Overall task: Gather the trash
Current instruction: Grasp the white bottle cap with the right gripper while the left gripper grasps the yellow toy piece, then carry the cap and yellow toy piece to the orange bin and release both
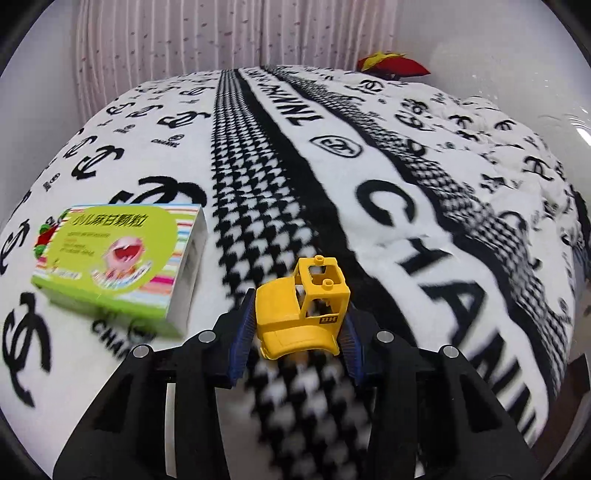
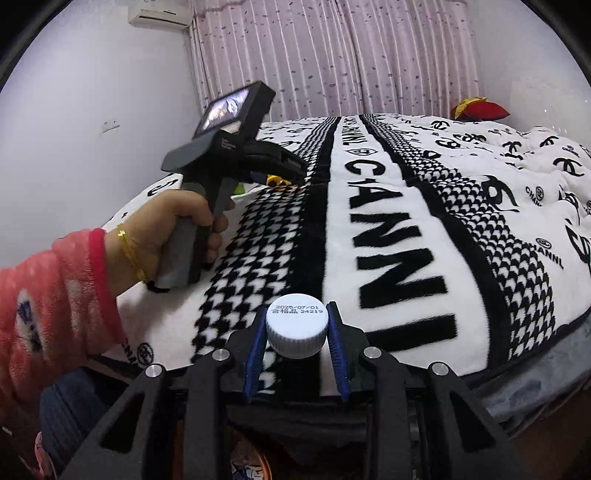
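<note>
My left gripper (image 1: 297, 325) is shut on a yellow plastic toy truck cab (image 1: 301, 312), held just above the bed's black-and-white blanket (image 1: 369, 184). A green medicine box (image 1: 118, 258) lies on the blanket to the gripper's left. My right gripper (image 2: 297, 332) is shut on a white bottle cap (image 2: 297, 325) with a printed date on top; the bottle below is hidden. In the right wrist view the left gripper (image 2: 284, 162) shows over the bed's left part, held by a hand in a pink sleeve, with a bit of the yellow toy (image 2: 275, 180) under it.
A red and yellow cushion (image 1: 391, 66) lies at the bed's far right, also in the right wrist view (image 2: 480, 109). Pink curtains (image 2: 332, 55) hang behind the bed. The bed's near edge (image 2: 517, 376) runs below my right gripper. An air conditioner (image 2: 160, 14) is on the wall.
</note>
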The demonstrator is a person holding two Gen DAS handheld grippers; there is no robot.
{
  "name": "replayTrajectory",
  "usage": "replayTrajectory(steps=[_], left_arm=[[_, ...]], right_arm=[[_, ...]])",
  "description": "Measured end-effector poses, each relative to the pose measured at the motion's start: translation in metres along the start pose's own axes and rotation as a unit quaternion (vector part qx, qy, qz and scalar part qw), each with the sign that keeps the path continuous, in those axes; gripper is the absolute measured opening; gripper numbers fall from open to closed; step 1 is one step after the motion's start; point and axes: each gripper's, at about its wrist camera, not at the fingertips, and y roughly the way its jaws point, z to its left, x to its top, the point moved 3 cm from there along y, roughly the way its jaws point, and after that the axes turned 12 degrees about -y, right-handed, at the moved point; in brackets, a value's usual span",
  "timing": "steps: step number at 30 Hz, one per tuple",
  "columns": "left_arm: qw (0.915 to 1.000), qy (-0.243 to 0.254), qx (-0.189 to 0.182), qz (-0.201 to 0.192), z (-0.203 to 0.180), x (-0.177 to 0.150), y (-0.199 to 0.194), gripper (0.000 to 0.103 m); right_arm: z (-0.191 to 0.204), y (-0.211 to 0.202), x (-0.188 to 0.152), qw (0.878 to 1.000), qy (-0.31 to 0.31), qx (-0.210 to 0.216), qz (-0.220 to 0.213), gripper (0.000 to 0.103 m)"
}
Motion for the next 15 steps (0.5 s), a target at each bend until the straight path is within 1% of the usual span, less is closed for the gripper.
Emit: replayTrajectory(steps=[3,4,6,8,13,15], left_arm=[[0.9997,0.018,-0.016,-0.011,0.0,-0.016,-0.033,0.041],[0.9991,0.031,-0.024,-0.019,0.001,-0.026,-0.052,0.041],[0.9979,0.045,-0.027,-0.037,0.006,-0.045,-0.081,0.041],[0.9971,0.053,-0.034,-0.044,0.014,-0.065,-0.106,0.041],[0.9969,0.046,-0.046,-0.044,0.048,-0.121,-0.16,0.041],[0.998,0.034,-0.04,-0.037,0.068,-0.149,-0.179,0.041]], right_arm=[[0.007,-0.004,0.0,1.0,-0.004,-0.004,0.003,0.032],[0.012,-0.006,0.0,1.0,-0.008,-0.007,0.004,0.032],[0.019,-0.009,-0.001,1.0,-0.015,-0.014,0.006,0.032],[0.026,-0.011,-0.003,1.0,-0.021,-0.018,0.009,0.032],[0.047,-0.018,-0.013,0.999,-0.034,-0.017,0.022,0.032],[0.056,-0.021,-0.018,0.999,-0.038,-0.014,0.026,0.032]])
